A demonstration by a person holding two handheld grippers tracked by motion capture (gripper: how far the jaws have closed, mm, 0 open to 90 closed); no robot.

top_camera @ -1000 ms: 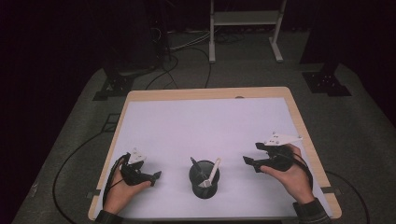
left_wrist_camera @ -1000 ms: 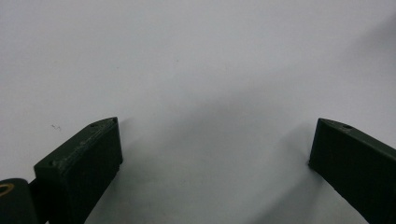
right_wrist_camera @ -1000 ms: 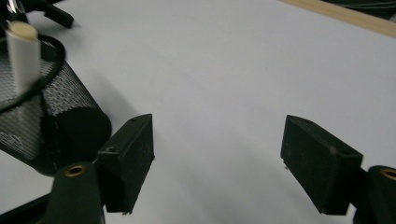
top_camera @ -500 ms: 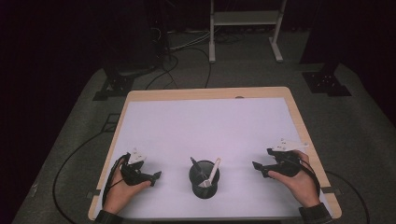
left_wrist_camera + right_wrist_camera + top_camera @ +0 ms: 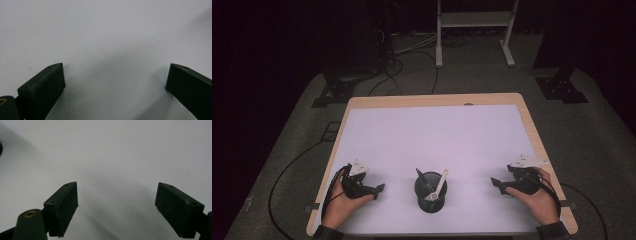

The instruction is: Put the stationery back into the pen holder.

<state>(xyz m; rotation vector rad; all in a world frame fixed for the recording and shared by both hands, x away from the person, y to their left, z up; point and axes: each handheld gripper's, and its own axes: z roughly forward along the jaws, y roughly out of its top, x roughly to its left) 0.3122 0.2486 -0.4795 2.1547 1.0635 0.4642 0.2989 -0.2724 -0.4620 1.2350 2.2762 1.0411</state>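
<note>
Cup: a black cup [image 5: 430, 192] stood upright on the white table top [image 5: 432, 135], between the two grippers and clear of both, near the person's edge of the table.

Cup contents: a white utensil [image 5: 438, 185] leaned out toward the right gripper's side, and a dark one [image 5: 423, 179] leaned toward the left gripper's side; what kind of utensils they were could not be told.

Left gripper: the left gripper [image 5: 378, 189] lay low on the table in the person's left hand [image 5: 343, 205], its tips pointing toward the cup — near it but not touching.

Left jaws: stood wide apart in the left gripper view [image 5: 113, 80], with nothing but bare white surface between them.

Right gripper: the right gripper [image 5: 496, 184] sat in the person's right hand [image 5: 539, 200] on the cup's far side from the left one, tips aimed at the cup with a clear gap of table between.

Right jaws: had just been opening and stood wide apart in the right gripper view [image 5: 116, 197] — no object between them, only the white surface.

Cables: a black cable [image 5: 287, 172] trailed from the left gripper off the table edge.

Table: wood rim showing around the white top.
</note>
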